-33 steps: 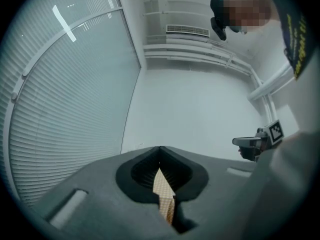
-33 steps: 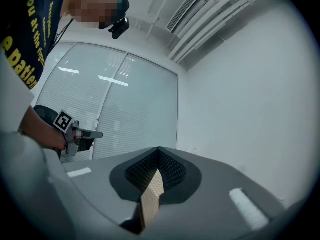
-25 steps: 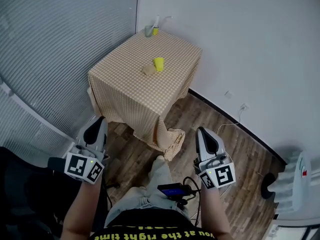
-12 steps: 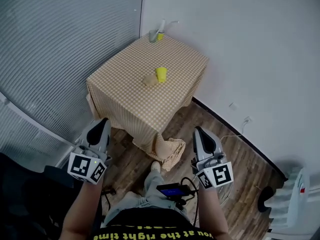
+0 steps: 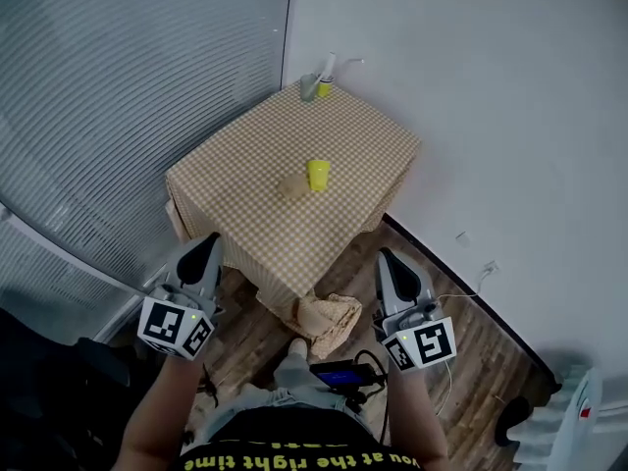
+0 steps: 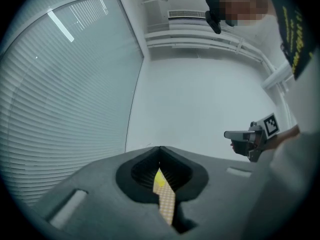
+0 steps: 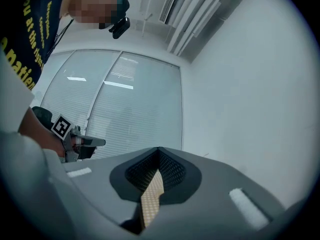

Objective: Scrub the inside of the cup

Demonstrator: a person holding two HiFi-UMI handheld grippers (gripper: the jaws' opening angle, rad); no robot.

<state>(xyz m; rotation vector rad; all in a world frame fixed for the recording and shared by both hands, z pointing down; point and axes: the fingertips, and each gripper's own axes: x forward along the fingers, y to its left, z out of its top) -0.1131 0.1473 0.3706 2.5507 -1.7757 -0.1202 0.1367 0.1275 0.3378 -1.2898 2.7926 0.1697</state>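
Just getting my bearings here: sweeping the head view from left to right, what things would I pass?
Left gripper → tan pad → yellow cup → right gripper → white appliance. The containers at the table's far corner sit directly above pad and cup, so they are left out.

A plain room corner: window blinds [image 5: 118, 96], wood floor [image 5: 481, 361], checked-cloth table [image 5: 255, 214]
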